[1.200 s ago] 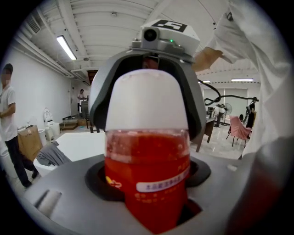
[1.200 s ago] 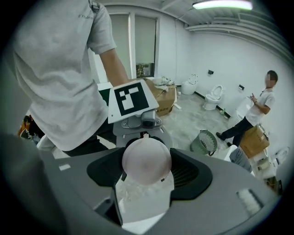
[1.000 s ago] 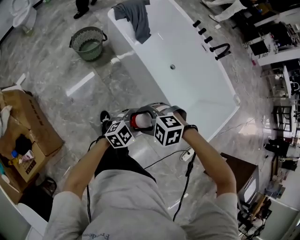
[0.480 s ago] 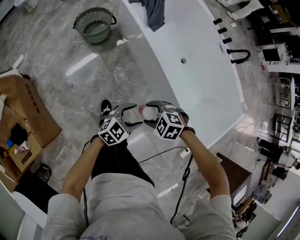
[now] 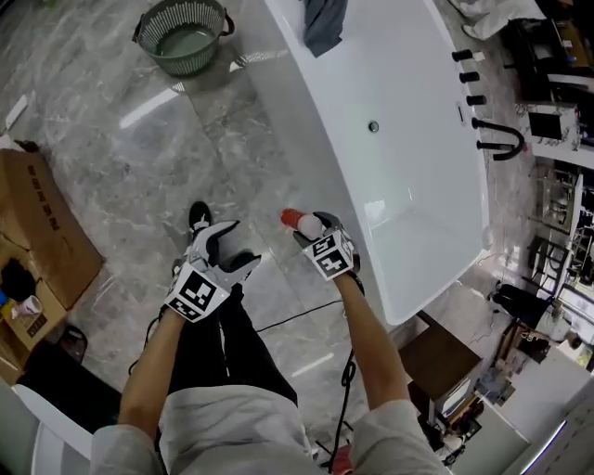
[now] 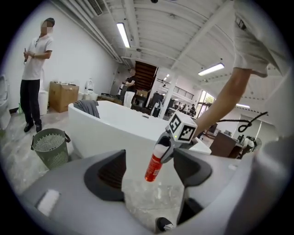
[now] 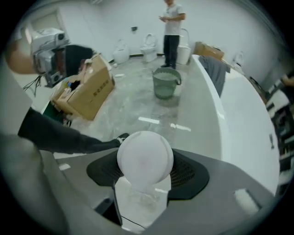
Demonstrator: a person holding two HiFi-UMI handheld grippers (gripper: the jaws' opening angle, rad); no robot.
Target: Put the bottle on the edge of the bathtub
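The bottle [image 5: 293, 220] has a red body and a white cap [image 7: 144, 158]. My right gripper [image 5: 308, 229] is shut on its cap end, and the red body sticks out to the left over the floor, just short of the white bathtub [image 5: 408, 111]. In the left gripper view the bottle [image 6: 154, 165] hangs slanted from the right gripper [image 6: 171, 146], in front of the tub wall [image 6: 115, 131]. My left gripper [image 5: 230, 249] stands open and empty, off to the left of the bottle above the person's shoe.
A green basket [image 5: 184, 35] stands on the marble floor beside the tub. A grey towel [image 5: 325, 20] hangs over the tub's rim, and black taps [image 5: 497, 139] sit at its far side. A cardboard box [image 5: 37, 232] is at the left. Someone stands beyond the basket [image 6: 34, 69].
Both grippers were together around the bottle. The left gripper has now come off it and moved back to the left, while the right keeps the bottle beside the tub.
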